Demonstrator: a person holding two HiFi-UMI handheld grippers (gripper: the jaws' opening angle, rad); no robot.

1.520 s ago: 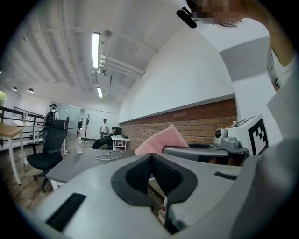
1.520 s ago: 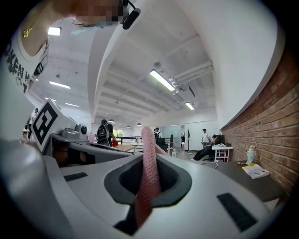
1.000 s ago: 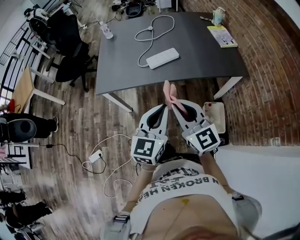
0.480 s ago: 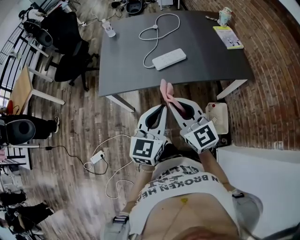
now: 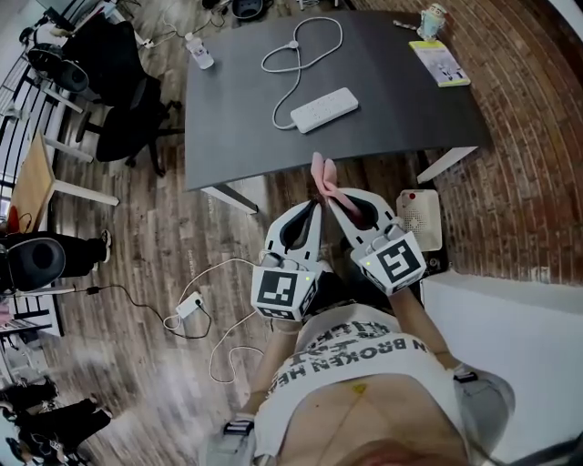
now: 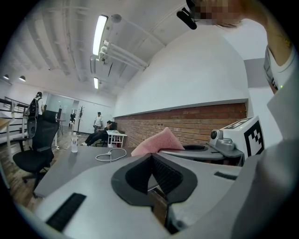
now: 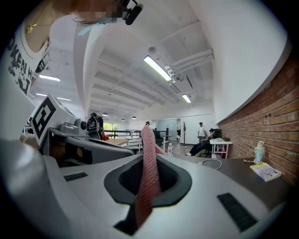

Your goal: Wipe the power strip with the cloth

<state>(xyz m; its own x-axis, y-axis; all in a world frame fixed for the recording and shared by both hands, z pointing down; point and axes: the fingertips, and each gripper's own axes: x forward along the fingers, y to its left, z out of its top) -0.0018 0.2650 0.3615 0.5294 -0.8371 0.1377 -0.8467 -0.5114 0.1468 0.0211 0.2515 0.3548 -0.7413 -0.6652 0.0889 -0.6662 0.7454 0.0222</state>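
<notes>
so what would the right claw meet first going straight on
Most likely the near edge of the table, led by the cloth it holds; it might clear the top toward the power strip. Height is unclear.

Open tabletop [image 5: 237,136] before power strip [image 5: 324,108], cable [image 5: 301,50] behind

I can't identify the small object [image 5: 432,18] at the bench [image 5: 228,127] corner, one o'clock; the cloth [image 5: 322,175] hides its lower end between the right gripper [image 5: 331,194] fingers.

Head view looks steeply down from overhead; gripper views sit close behind the left tongs [image 6: 150,156] and right tongs [image 7: 148,161], facing level — all share the dark surface [image 5: 228,109].
</notes>
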